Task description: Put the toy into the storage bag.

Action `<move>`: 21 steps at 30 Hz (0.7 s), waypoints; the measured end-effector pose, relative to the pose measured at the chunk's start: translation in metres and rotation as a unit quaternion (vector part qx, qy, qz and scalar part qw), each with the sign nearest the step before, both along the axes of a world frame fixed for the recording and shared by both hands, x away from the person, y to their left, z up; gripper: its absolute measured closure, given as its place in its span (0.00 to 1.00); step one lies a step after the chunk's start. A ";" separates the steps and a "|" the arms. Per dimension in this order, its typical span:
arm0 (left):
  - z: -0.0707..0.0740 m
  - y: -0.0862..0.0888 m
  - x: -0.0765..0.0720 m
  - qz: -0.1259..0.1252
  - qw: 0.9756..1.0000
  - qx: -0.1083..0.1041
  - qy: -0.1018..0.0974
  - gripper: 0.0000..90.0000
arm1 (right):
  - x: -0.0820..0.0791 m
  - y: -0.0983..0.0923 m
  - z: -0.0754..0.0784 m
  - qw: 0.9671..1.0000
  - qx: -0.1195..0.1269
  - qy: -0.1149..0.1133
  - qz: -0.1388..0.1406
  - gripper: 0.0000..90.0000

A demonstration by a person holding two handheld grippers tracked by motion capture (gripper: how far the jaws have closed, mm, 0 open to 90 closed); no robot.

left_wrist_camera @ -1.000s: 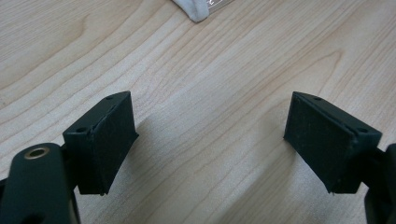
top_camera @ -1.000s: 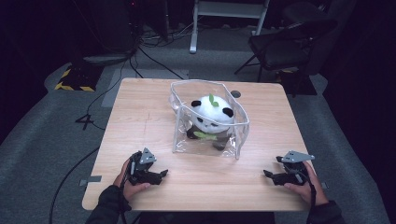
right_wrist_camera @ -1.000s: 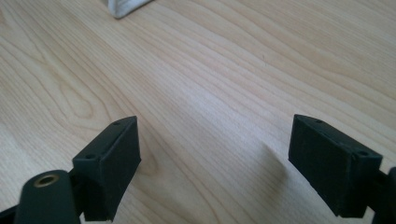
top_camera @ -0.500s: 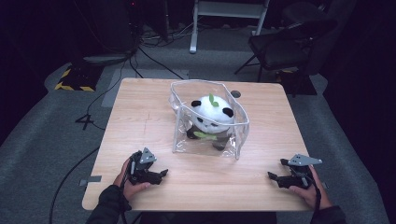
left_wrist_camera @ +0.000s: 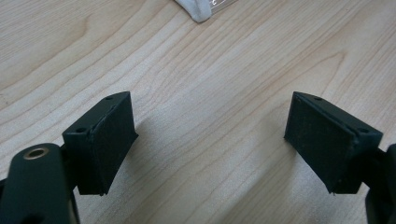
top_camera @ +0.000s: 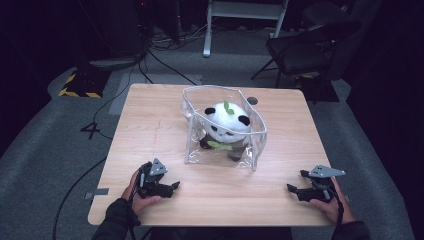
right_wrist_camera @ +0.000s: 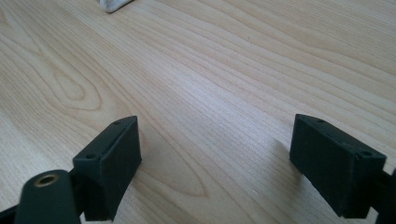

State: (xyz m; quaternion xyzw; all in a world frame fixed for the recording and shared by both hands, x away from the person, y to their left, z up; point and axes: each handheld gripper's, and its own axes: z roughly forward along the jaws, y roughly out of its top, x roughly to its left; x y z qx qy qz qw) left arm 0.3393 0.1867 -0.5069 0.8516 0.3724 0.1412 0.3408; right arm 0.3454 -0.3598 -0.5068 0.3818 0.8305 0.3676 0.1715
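A panda plush (top_camera: pixel 227 124) with a green leaf on its head sits inside a clear plastic bag (top_camera: pixel 192 117) with a white rim, standing open-topped in the middle of the wooden table (top_camera: pixel 150 125). My left gripper (top_camera: pixel 172 186) rests on the table near the front left, open, pointing right. My right gripper (top_camera: pixel 292 189) lies near the front right corner, open, pointing left. Both gripper views look down at bare wood between wide-apart jaws, left gripper (left_wrist_camera: pixel 210 140) and right gripper (right_wrist_camera: pixel 215 161). A white corner of the bag (left_wrist_camera: pixel 198 11) peeks in at the top, and the bag's edge (right_wrist_camera: pixel 112 4) likewise.
A small dark round mark (top_camera: pixel 252 100) lies on the table behind the bag. A black chair (top_camera: pixel 305 47) and a white stand (top_camera: pixel 245 15) are on the floor beyond the table. Cables run across the floor at the left.
My right gripper has slid back toward the front right corner of the table. The left gripper, the bag and the panda have stayed put.
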 end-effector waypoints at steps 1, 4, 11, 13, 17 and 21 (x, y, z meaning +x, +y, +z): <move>0.000 0.000 0.000 0.000 1.000 0.000 0.000 0.18 | 0.000 0.000 0.000 1.000 0.000 0.000 0.000 0.18; 0.000 0.000 0.000 0.001 1.000 -0.002 0.001 0.18 | 0.000 0.000 0.000 1.000 0.000 0.000 0.000 0.18; 0.000 0.000 0.000 0.002 1.000 -0.002 0.001 0.18 | 0.000 0.000 0.000 1.000 0.000 0.000 0.001 0.18; 0.000 0.000 0.000 0.002 1.000 -0.002 0.001 0.18 | 0.000 0.000 0.000 1.000 0.000 0.000 0.001 0.18; 0.000 0.000 0.000 0.002 1.000 -0.002 0.001 0.18 | 0.000 0.000 0.000 1.000 0.000 0.000 0.000 0.18; 0.000 0.000 0.000 0.002 1.000 -0.002 0.001 0.18 | 0.000 0.000 0.000 1.000 -0.001 0.000 0.000 0.18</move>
